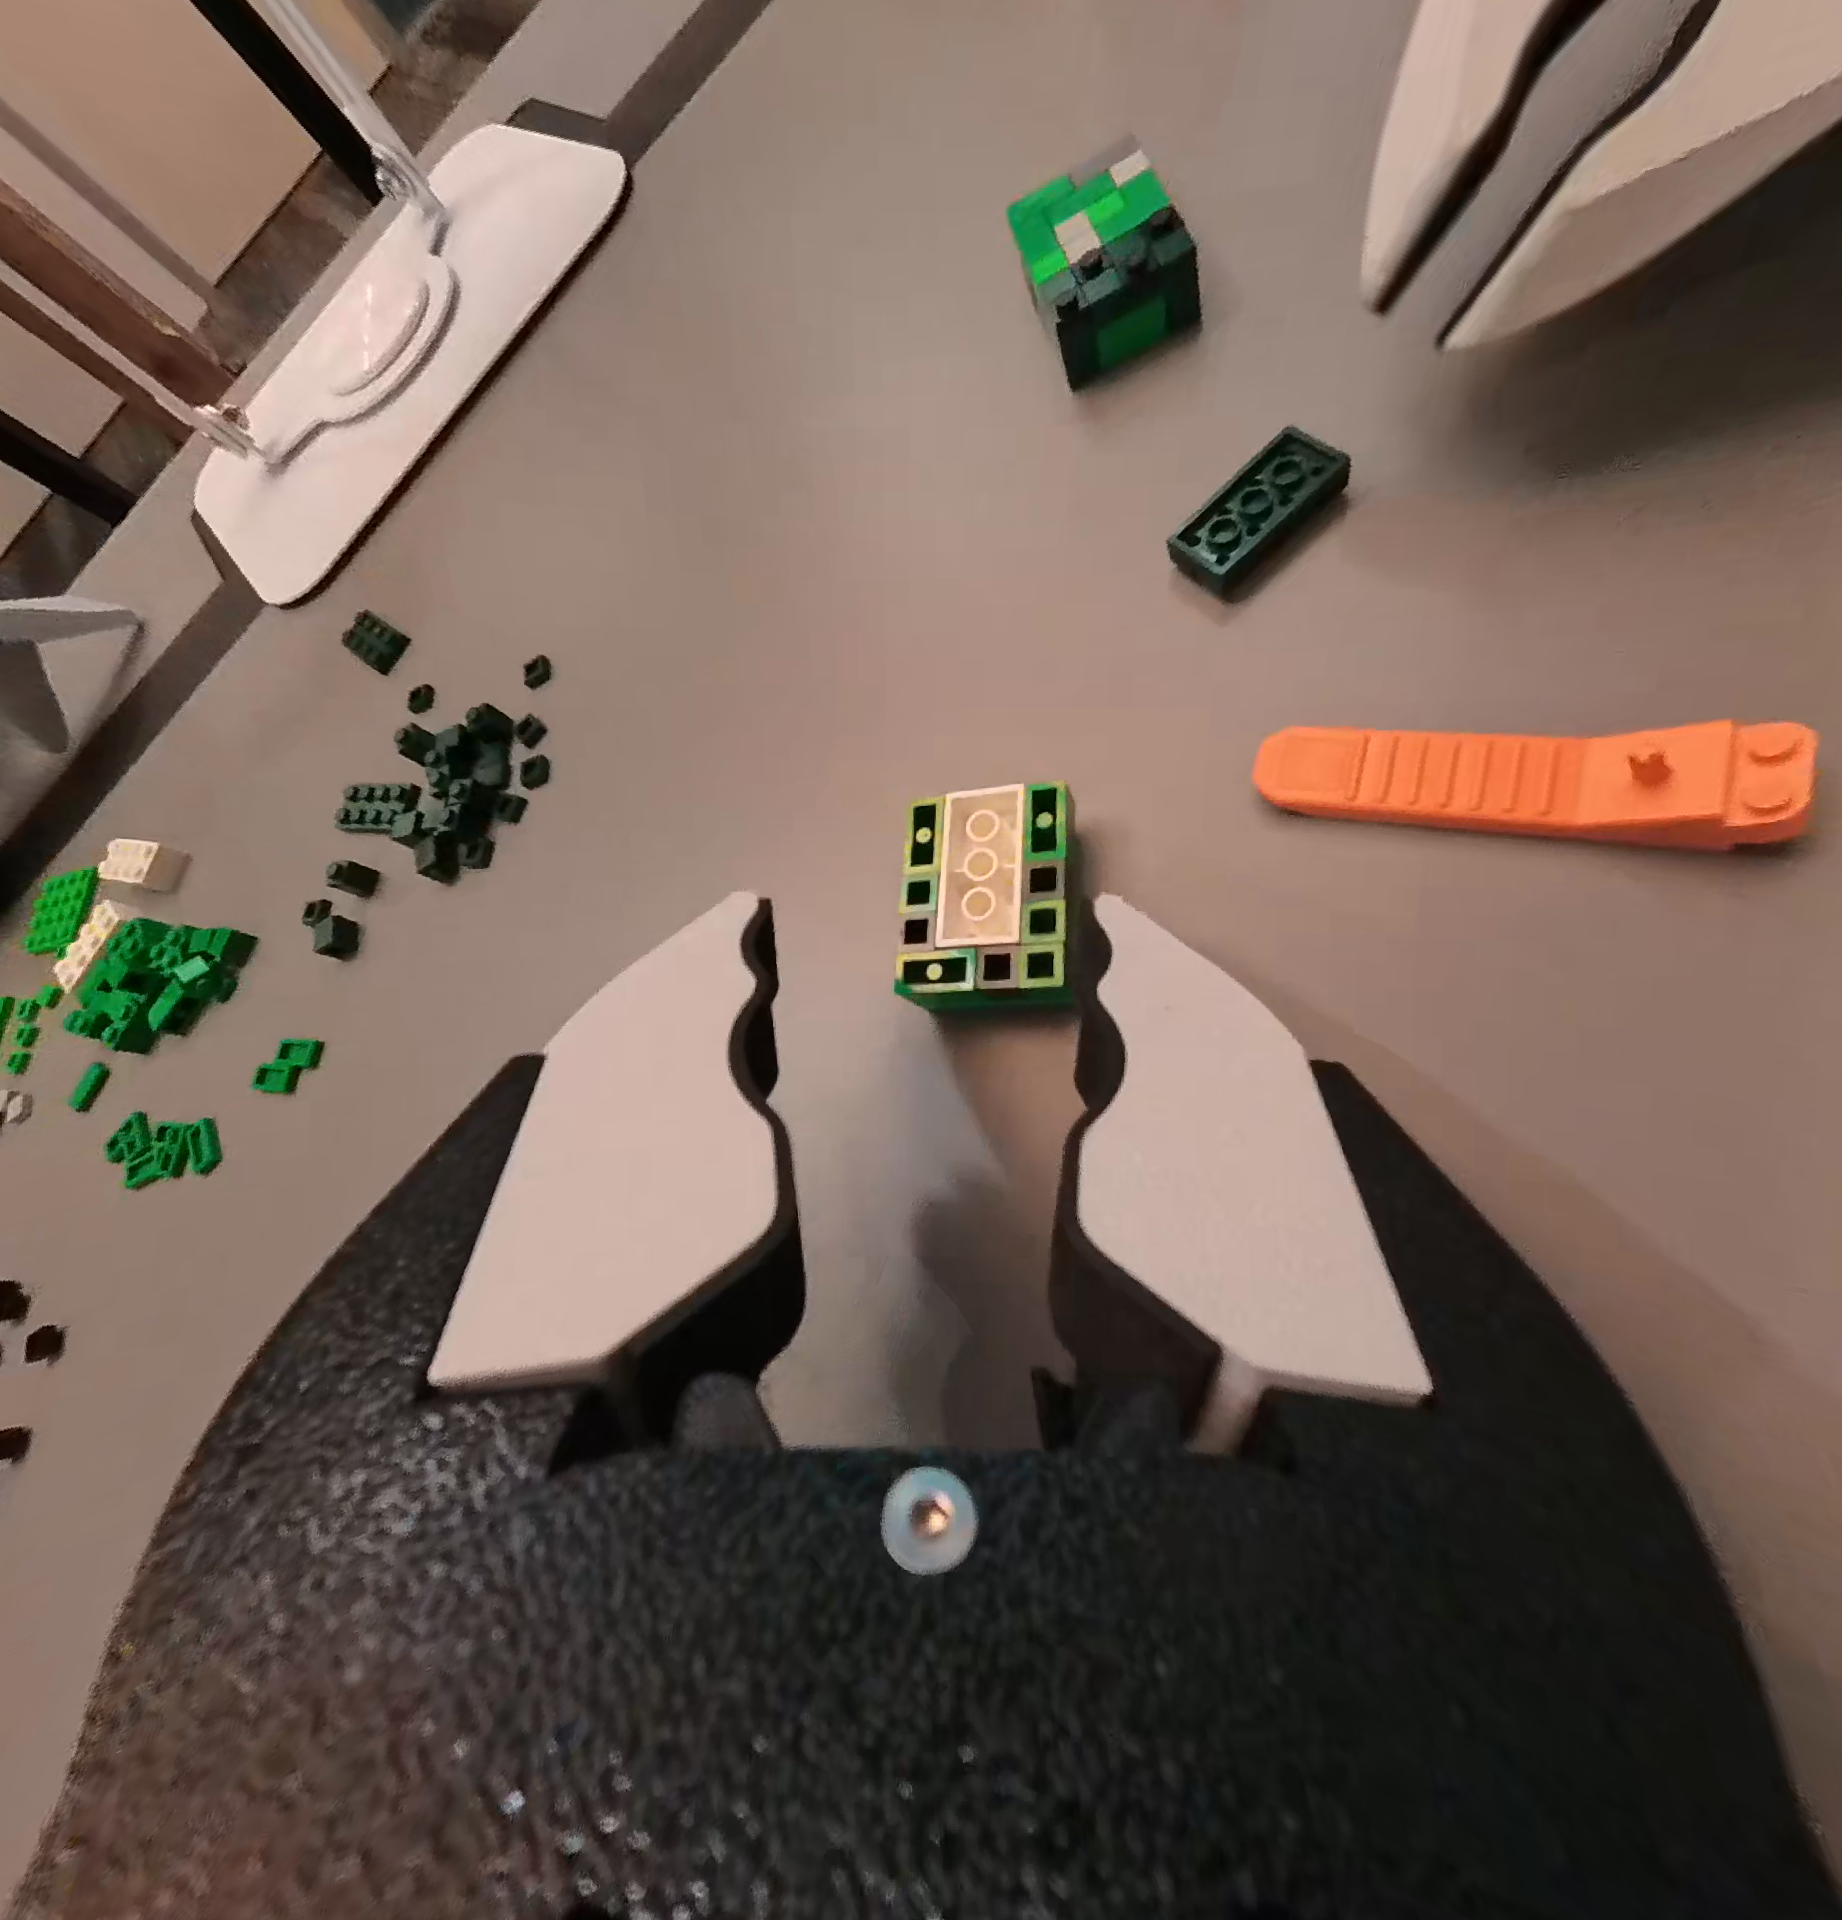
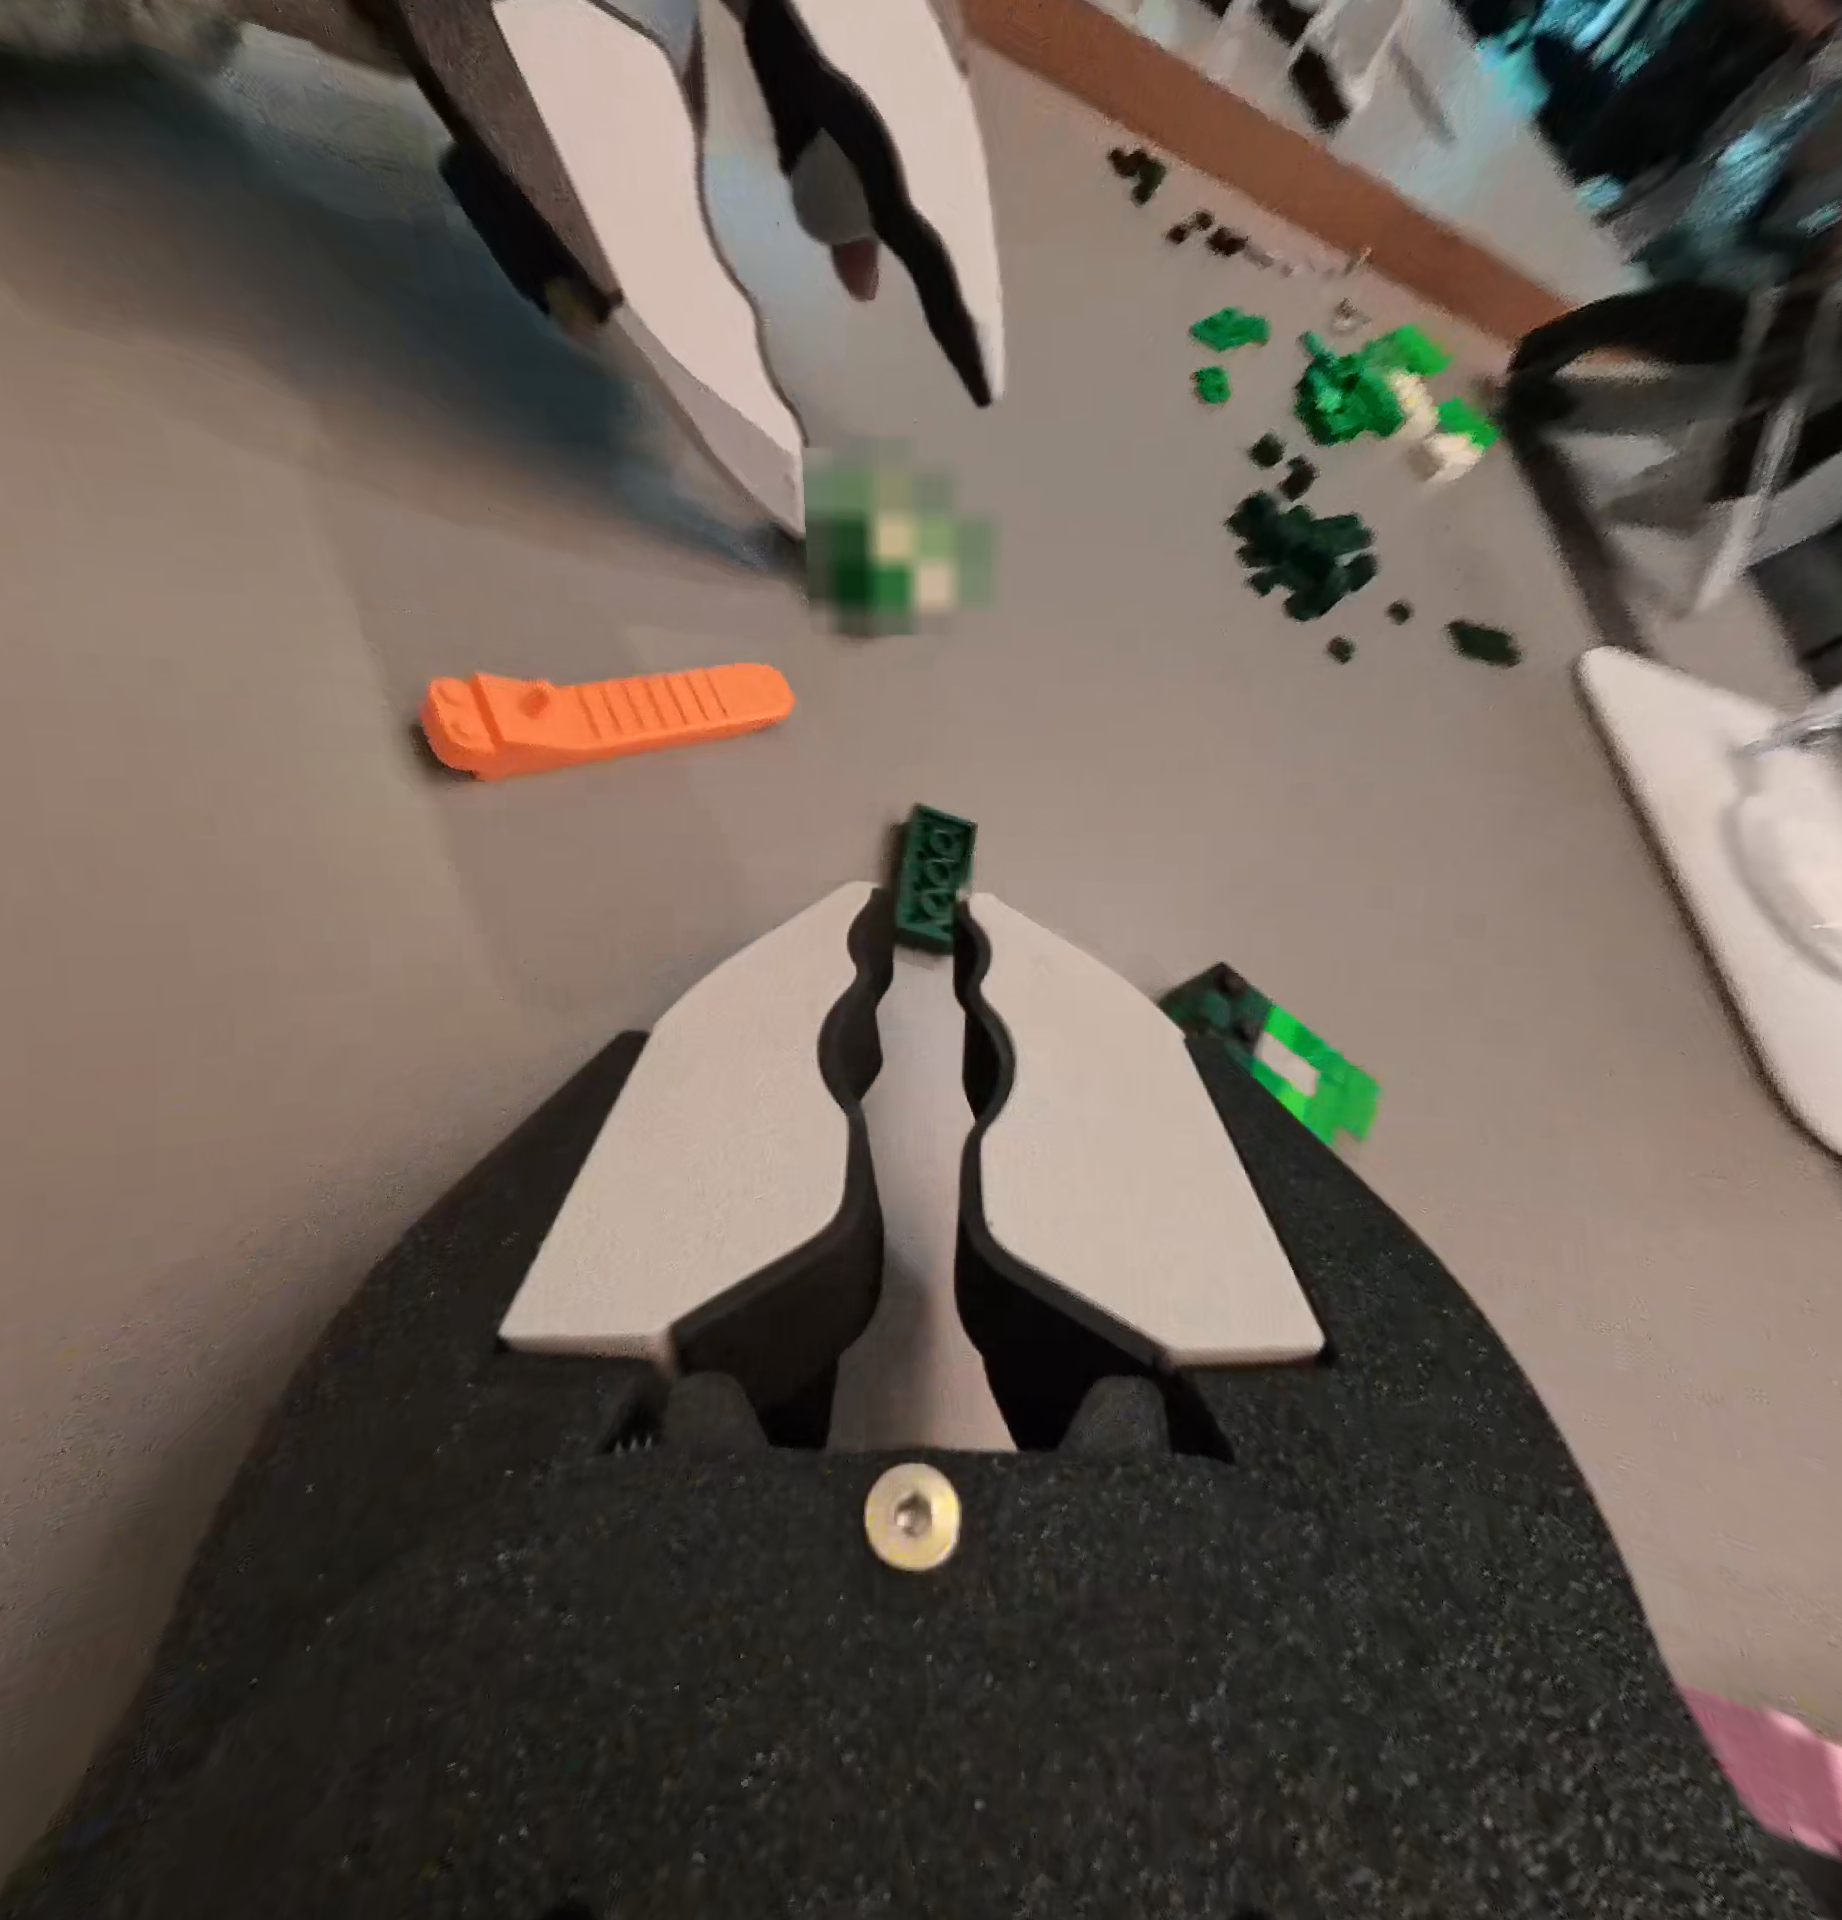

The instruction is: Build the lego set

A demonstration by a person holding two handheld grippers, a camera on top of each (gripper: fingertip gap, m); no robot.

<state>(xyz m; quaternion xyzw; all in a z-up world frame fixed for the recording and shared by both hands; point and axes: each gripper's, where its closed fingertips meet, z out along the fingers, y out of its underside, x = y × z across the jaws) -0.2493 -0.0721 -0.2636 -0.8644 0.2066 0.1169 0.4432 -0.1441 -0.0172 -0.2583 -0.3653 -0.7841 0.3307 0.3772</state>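
The step in hand looks like fitting the dark plate to the small green block, which lies studs-down on the desk, its hollow underside facing up.

The block sits just off the thin end of the orange separator. The left gripper is wide open and holds nothing. Its fingertips flank the block's near end, close but not clearly touching.

The plate lies flat on the desk on the far side of the separator from the left gripper, with a finished green cube beyond it. The right gripper is nearly closed, with only a narrow gap. In its own view the plate's near end shows between the tips, but the left view shows the plate resting on the desk, clear of those tips, so I judge it empty.

Next, the right gripper should drop onto the plate's long edges and pinch them while the left closes on the block to steady it. A thin, flat plate may slide or tip.

Loose bricks lie well away, past the block from the separator.
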